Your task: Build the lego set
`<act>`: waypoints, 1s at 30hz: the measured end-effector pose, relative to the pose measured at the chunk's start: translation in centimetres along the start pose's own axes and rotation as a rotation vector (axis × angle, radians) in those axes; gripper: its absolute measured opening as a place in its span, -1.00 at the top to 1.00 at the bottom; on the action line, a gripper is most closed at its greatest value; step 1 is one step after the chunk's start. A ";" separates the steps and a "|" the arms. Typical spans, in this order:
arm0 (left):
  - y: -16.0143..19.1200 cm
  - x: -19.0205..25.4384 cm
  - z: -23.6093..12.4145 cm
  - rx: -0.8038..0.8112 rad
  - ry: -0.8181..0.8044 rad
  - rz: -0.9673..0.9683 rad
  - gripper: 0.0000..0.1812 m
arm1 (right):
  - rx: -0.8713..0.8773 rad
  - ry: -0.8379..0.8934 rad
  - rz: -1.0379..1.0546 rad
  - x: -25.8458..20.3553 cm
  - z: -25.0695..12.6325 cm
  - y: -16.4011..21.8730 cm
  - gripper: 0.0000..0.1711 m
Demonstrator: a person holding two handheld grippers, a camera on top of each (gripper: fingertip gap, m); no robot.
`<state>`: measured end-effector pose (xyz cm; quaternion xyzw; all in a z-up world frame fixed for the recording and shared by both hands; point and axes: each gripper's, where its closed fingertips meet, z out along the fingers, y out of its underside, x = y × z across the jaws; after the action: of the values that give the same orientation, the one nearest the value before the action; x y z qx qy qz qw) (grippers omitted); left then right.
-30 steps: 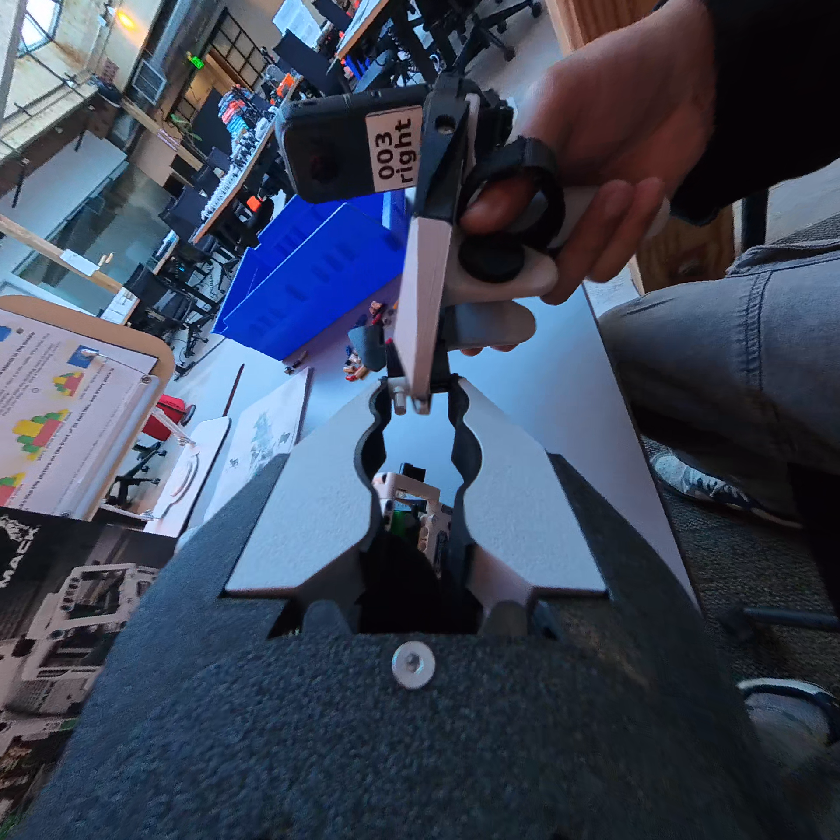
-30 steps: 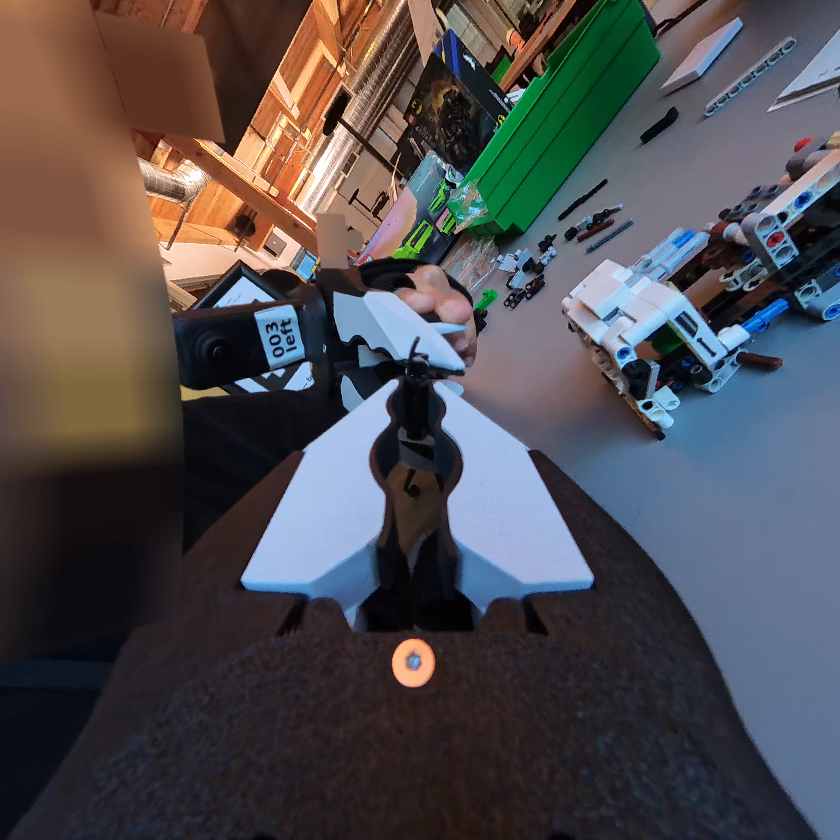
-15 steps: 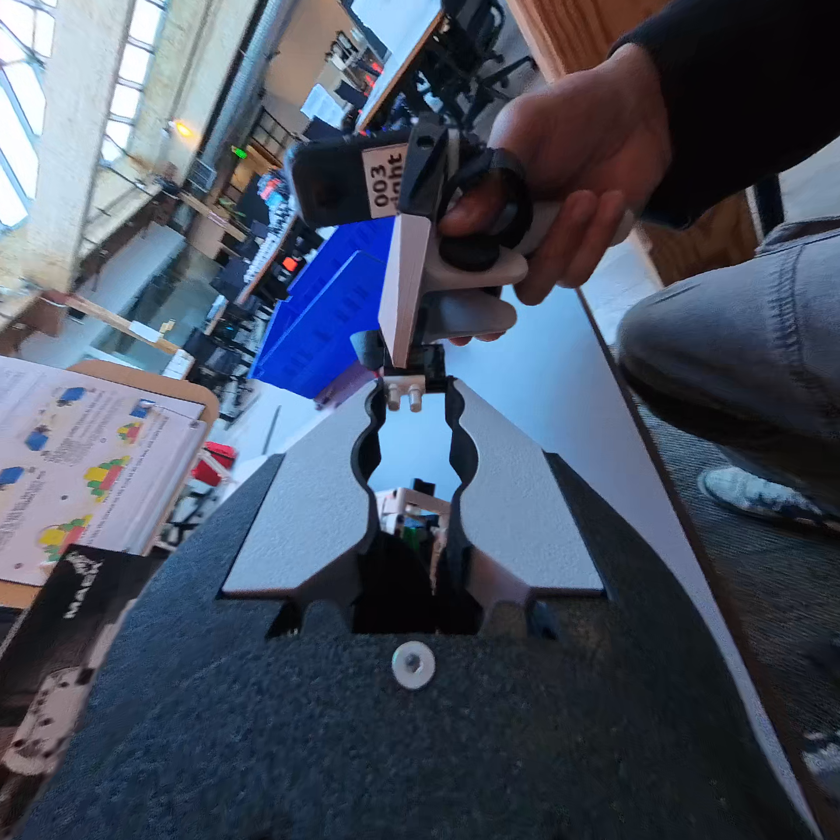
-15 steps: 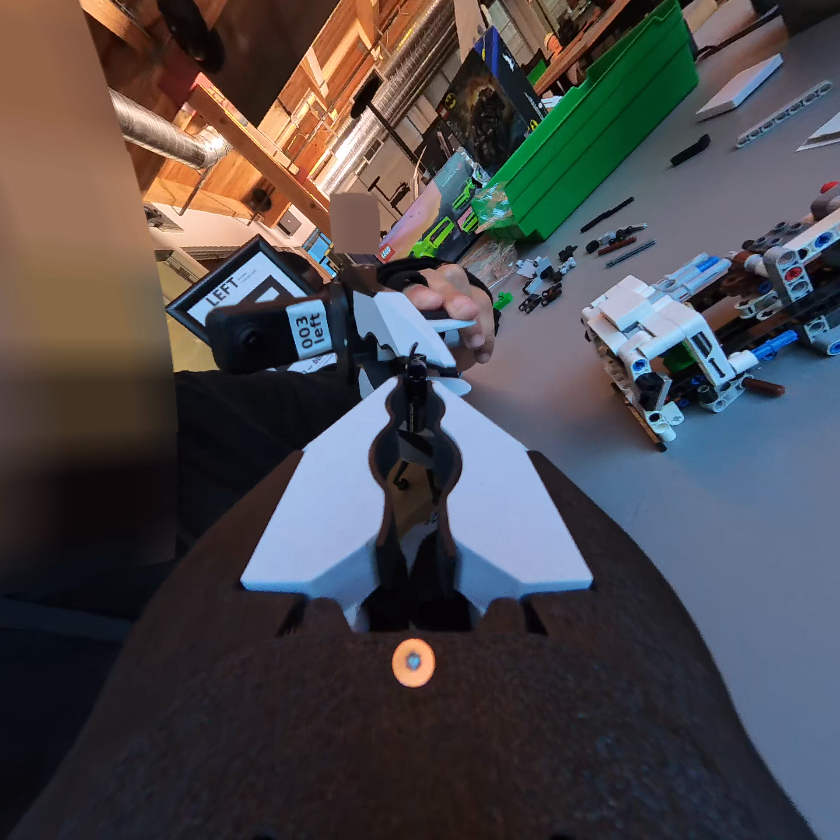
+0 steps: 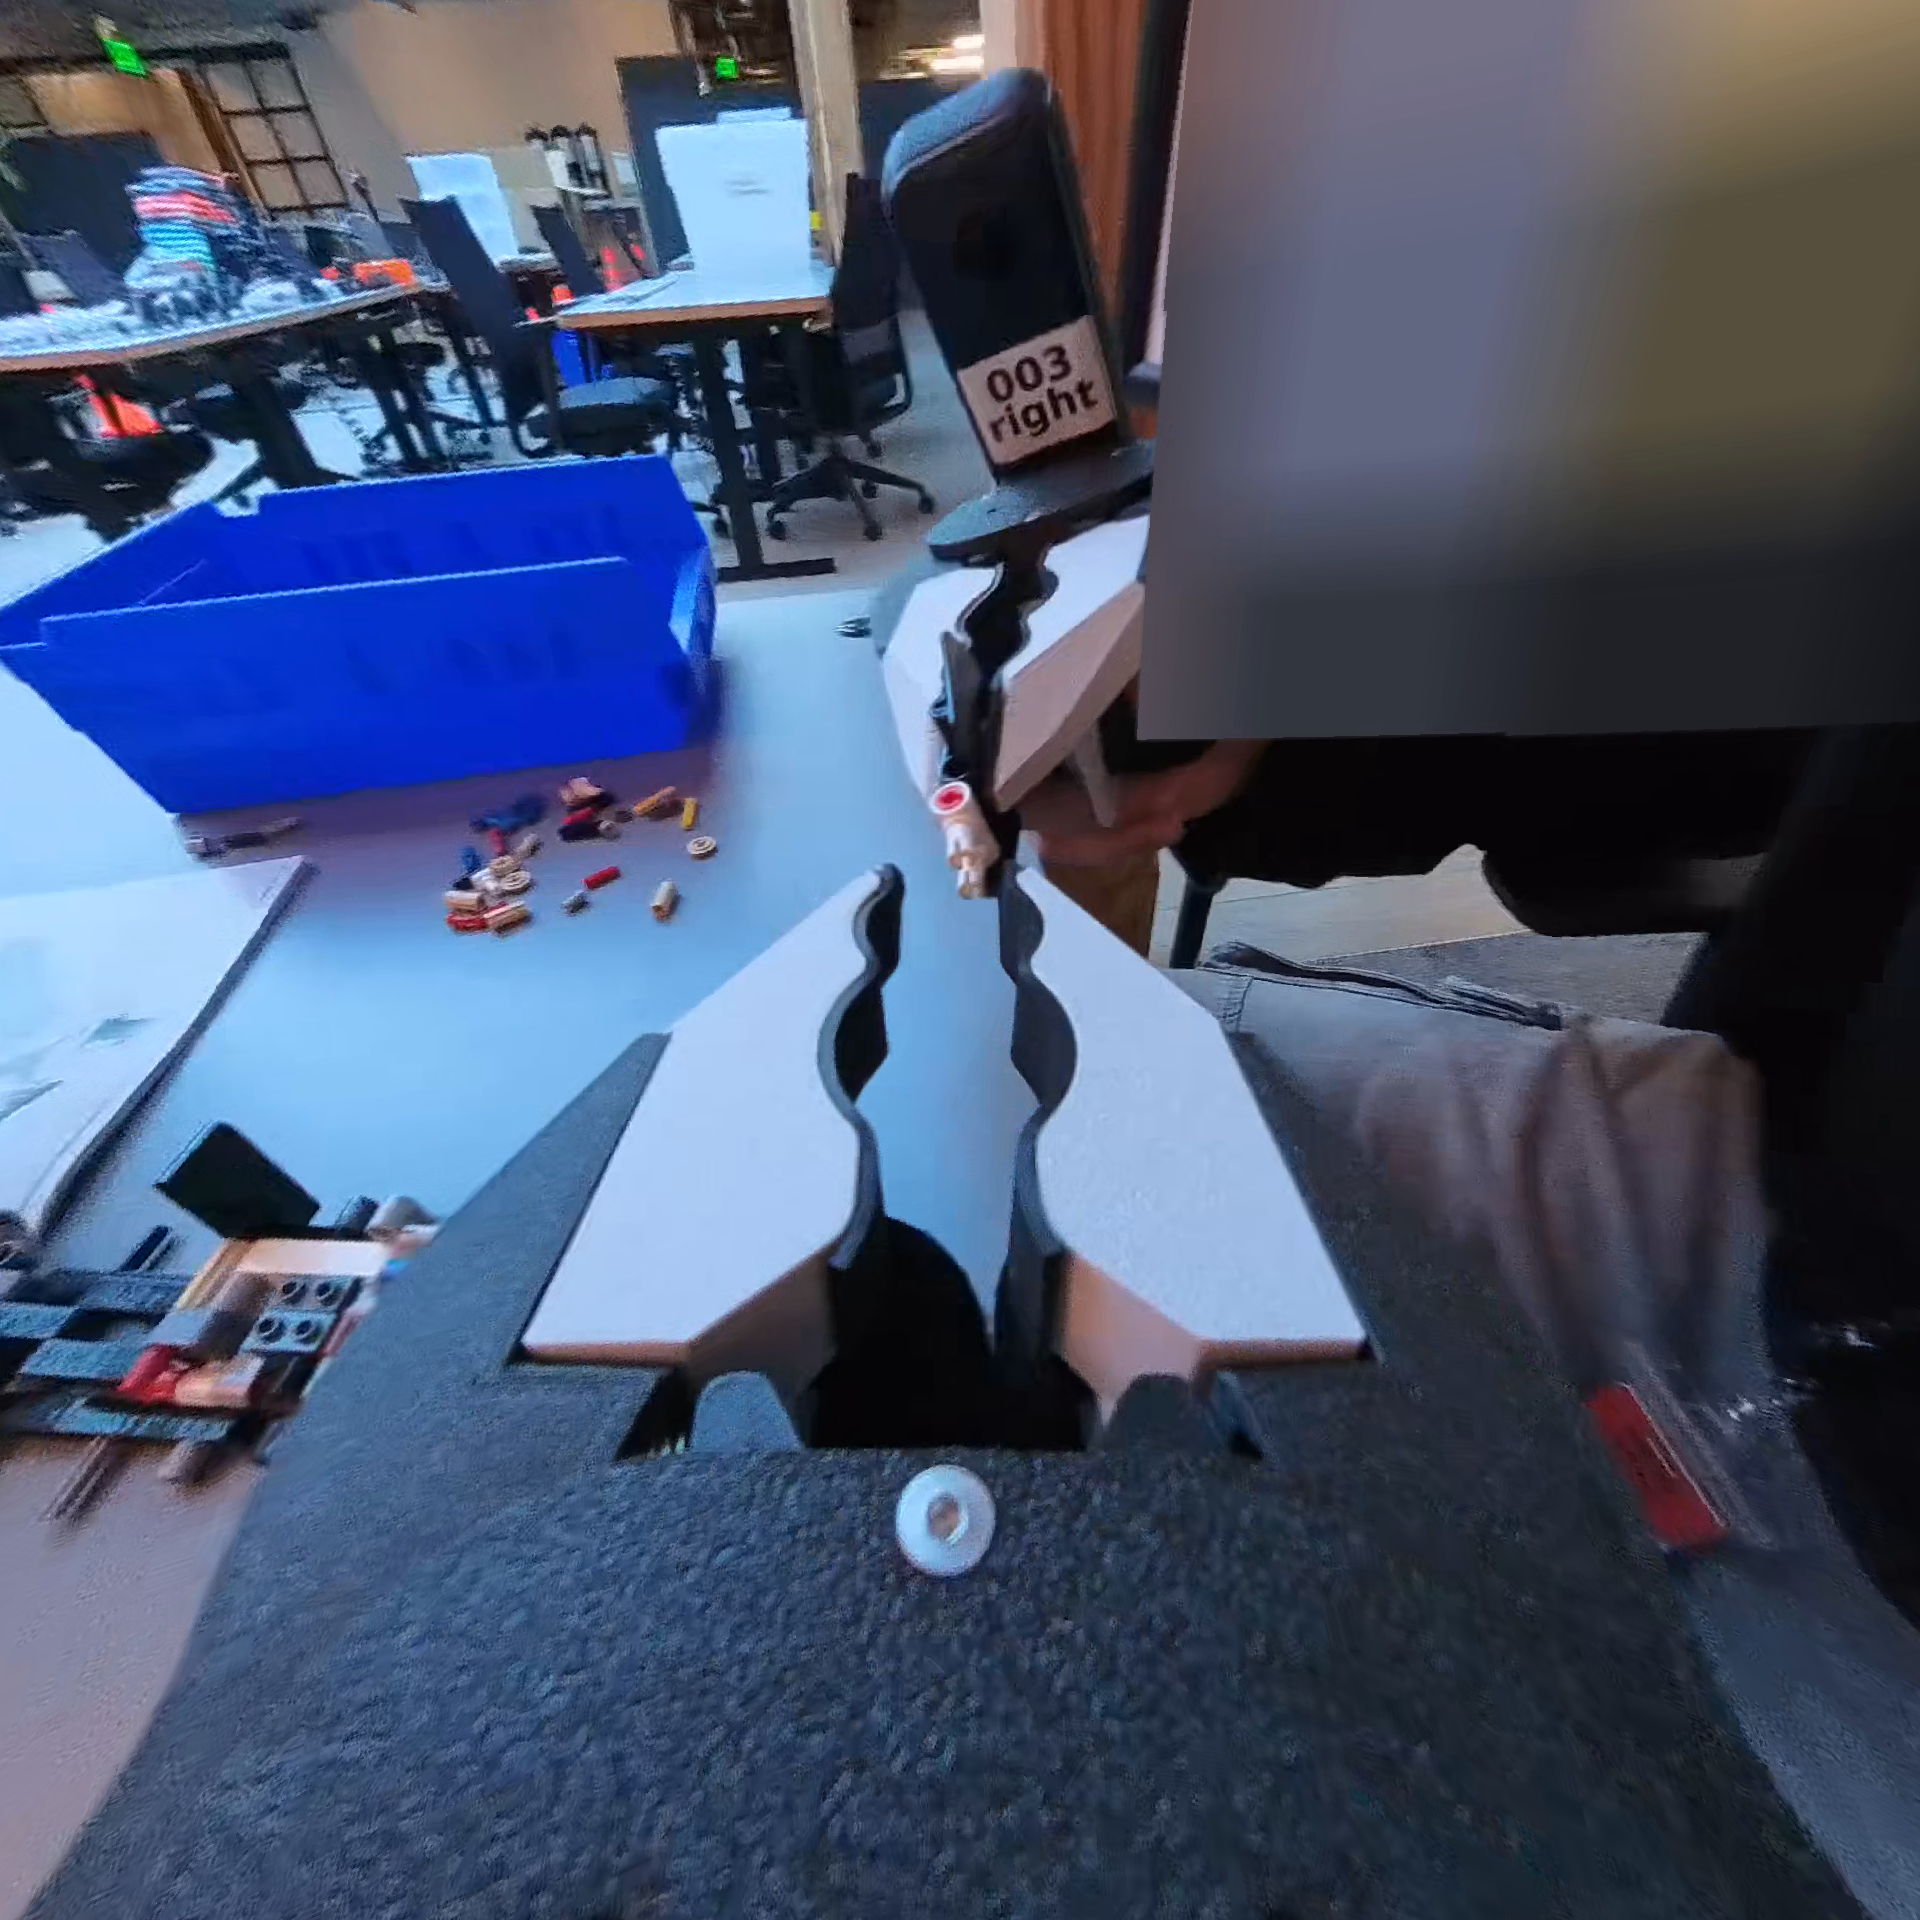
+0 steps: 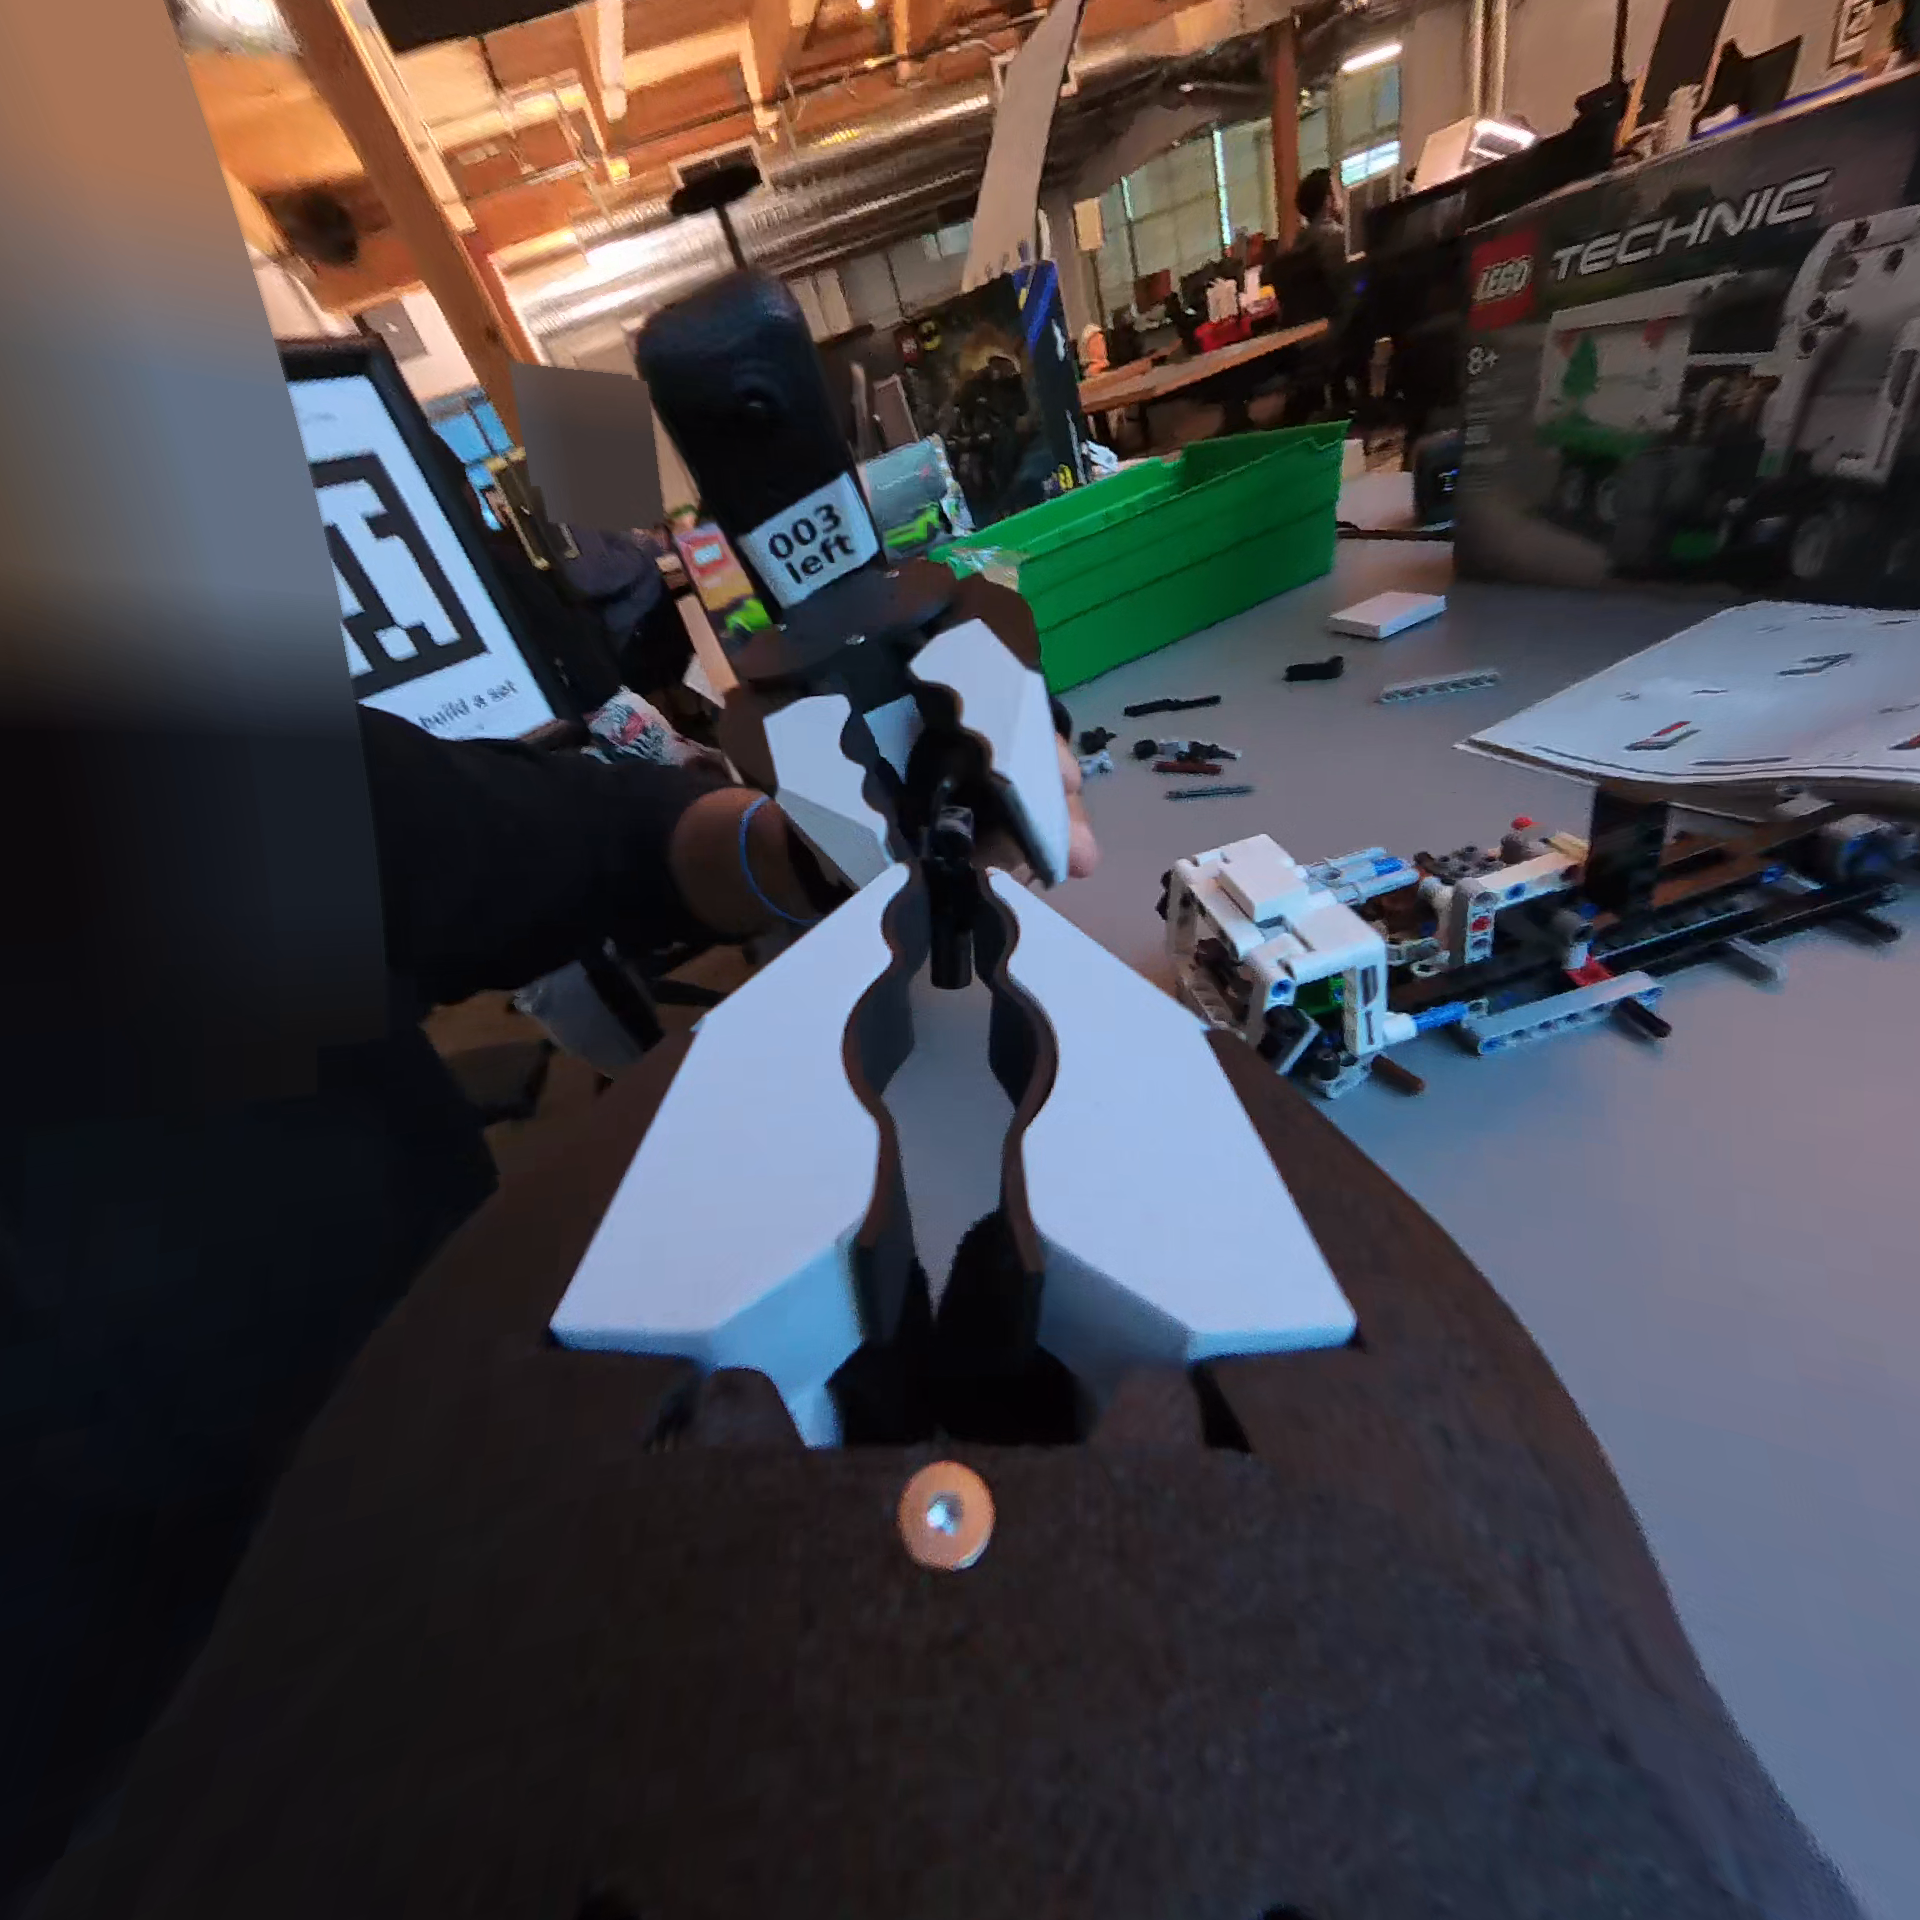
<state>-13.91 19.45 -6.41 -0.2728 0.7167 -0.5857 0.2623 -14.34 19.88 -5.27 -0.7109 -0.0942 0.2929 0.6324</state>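
Note:
My right gripper (image 6: pixel 948 885) is shut on a small lego piece (image 6: pixel 951 935), which looks black from behind. In the left wrist view the same piece (image 5: pixel 961 831) is white with a red dot and tan pegs, sticking out of the right gripper (image 5: pixel 977 800). My left gripper (image 5: pixel 948 891) is open and empty, its tips just below that piece. It also shows in the right wrist view (image 6: pixel 925 769), tip to tip with the right one. The part-built white and black truck model (image 6: pixel 1351 956) lies on the grey table (image 6: pixel 1558 1299); its dark end shows in the left wrist view (image 5: pixel 208 1340).
A blue bin (image 5: pixel 364 665) stands at the back with loose small pieces (image 5: pixel 561 852) in front and a booklet (image 5: pixel 104 987) at the left. A green bin (image 6: pixel 1174 540), the set box (image 6: pixel 1683 384), an open booklet (image 6: pixel 1714 696) and loose parts (image 6: pixel 1174 748) lie beyond the model. The person's leg (image 5: pixel 1455 1091) is at the right. Only a small space, under 4 cm, lies between the two pairs of fingers.
Both grippers have swung round from tilted to level, so each now sees the other upright. They stay tip to tip. The right gripper still holds the small piece; the left stays open.

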 end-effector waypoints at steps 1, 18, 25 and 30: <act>-0.1 0.2 -0.1 0.013 0.018 -0.005 0.85 | -0.004 0.012 -0.020 0.1 0.1 0.0 0.93; -0.7 2.1 -0.6 0.066 0.211 -0.134 0.94 | -0.014 -0.131 0.028 -1.5 0.2 0.5 0.92; -0.7 2.3 -0.5 0.066 0.234 -0.154 0.92 | -0.033 -0.119 -0.004 -1.3 0.0 0.7 0.92; -0.8 3.0 -0.7 0.069 0.274 -0.149 0.93 | -0.057 -0.175 0.026 -2.1 0.0 0.8 0.92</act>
<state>-16.44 17.70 -5.64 -0.2336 0.7030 -0.6596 0.1268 -16.26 18.62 -5.42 -0.7013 -0.1480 0.3595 0.5975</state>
